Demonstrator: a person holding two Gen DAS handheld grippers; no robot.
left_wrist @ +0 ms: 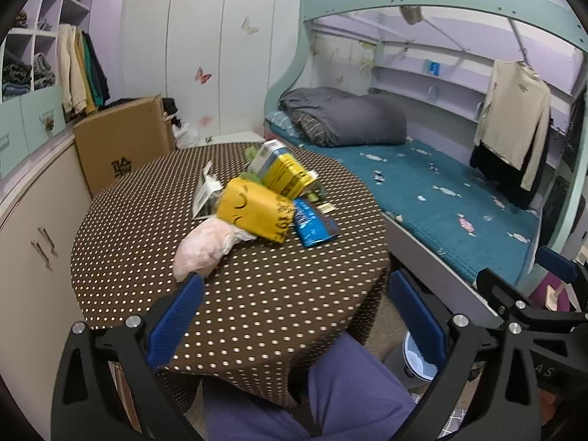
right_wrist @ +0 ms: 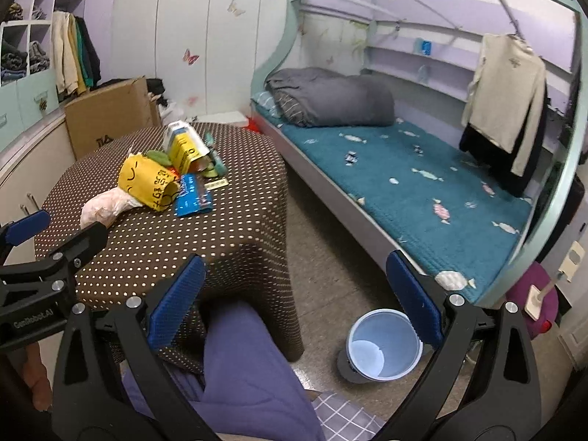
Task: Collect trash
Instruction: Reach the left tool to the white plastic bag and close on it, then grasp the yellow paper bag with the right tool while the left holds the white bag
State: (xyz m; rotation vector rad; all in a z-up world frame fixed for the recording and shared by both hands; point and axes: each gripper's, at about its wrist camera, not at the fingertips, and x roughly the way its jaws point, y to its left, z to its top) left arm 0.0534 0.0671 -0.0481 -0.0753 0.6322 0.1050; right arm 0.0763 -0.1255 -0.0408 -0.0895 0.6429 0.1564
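While sitting at the dotted table [left_wrist: 257,294] with both tools raised, I am lining up for the first pickup of the cleanup, and nothing is yet in either grip. I am holding the left gripper [left_wrist: 297,316] low over the table's near edge, jaws spread wide, its left pad nearly touching the pink bag [left_wrist: 205,250] that is lying closest to me. I am holding the right gripper [right_wrist: 294,294] further to my right, past the table's corner and above my knee, jaws equally wide and empty, pointing out over the floor toward the bed [right_wrist: 422,183]. Trash is sitting heaped near the middle of the table: the pink bag, a yellow wrapper [left_wrist: 253,213] pressing against it, a yellow carton [left_wrist: 283,169] tipped on its side behind, and a blue packet [left_wrist: 316,224] lying flat just beside the wrapper, with smaller scraps around them that I cannot make out. A blue bin [right_wrist: 382,345] is standing open on the floor to my right, between the table and the bed, and it is looking nearly empty. As I judge it, the next move is calling for the left tool to ease forward so the pink bag slides between the pads, then squeeze gently, since thin plastic is likely to crumple and slip; after that the load has to swing right and down over the bin.
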